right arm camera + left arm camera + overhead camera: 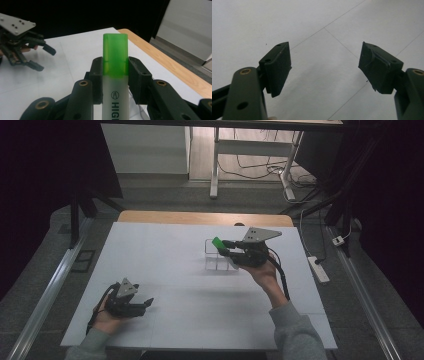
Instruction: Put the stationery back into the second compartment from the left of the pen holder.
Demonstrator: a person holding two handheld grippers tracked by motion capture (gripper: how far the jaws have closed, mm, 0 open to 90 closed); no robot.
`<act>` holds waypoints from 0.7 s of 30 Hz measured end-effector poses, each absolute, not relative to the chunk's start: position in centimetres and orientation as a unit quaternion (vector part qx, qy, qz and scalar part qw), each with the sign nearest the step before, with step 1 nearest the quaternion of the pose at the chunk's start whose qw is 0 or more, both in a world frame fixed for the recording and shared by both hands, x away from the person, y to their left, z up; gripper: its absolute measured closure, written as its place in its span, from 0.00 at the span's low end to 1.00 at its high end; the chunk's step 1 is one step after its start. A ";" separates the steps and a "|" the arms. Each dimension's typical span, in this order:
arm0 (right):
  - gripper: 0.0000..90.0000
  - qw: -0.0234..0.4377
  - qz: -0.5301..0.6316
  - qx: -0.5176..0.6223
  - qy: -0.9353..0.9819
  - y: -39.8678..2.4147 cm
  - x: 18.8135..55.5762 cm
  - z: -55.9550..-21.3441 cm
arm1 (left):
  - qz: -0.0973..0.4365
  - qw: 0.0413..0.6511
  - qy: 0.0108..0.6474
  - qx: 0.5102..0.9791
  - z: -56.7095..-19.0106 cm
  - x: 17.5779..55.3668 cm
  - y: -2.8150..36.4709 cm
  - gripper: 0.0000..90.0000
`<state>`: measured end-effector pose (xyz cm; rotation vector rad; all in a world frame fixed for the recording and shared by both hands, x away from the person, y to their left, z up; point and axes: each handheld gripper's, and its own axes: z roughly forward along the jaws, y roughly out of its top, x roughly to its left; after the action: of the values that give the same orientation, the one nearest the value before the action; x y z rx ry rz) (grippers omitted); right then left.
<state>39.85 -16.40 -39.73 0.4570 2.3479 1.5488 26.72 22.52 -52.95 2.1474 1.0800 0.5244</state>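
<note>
Looking at the highlighter [115,75] first: it's a light, stiff plastic pen with a green cap, and the right gripper [115,75] has it clamped from both sides right where the cap meets the pale barrel. In the high view that puts the highlighter [218,243] up in the air just above a small clear rack [216,260] with divided compartments, sitting mid-table. My guess is smooth plastic like this can slip or twist in the pads, so holding near the cap seam seems decent, though lower on the barrel might be steadier. It shouldn't be fragile at all. The rack looks light too and could probably get nudged if the pen bumps a wall on the way in. Off to the near left side, the left gripper [131,301] sits low over the white table [165,245], jaws spread wide with nothing between them, well apart from everything else.
</note>
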 end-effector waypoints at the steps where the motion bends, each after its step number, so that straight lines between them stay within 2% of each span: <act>1: 0.74 0.148 0.541 0.162 0.812 -16.5 39.9 -39.6 | 0.201 0.334 0.414 0.823 -53.0 26.8 22.5 0.28; 21: 0.74 0.161 0.557 0.186 0.793 -15.0 42.3 -39.1 | 0.197 0.332 0.411 0.826 -53.0 26.8 22.4 0.28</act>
<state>42.28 -14.99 -39.12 0.5326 2.2653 1.5907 26.79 22.41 -53.05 2.1571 1.0732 0.5147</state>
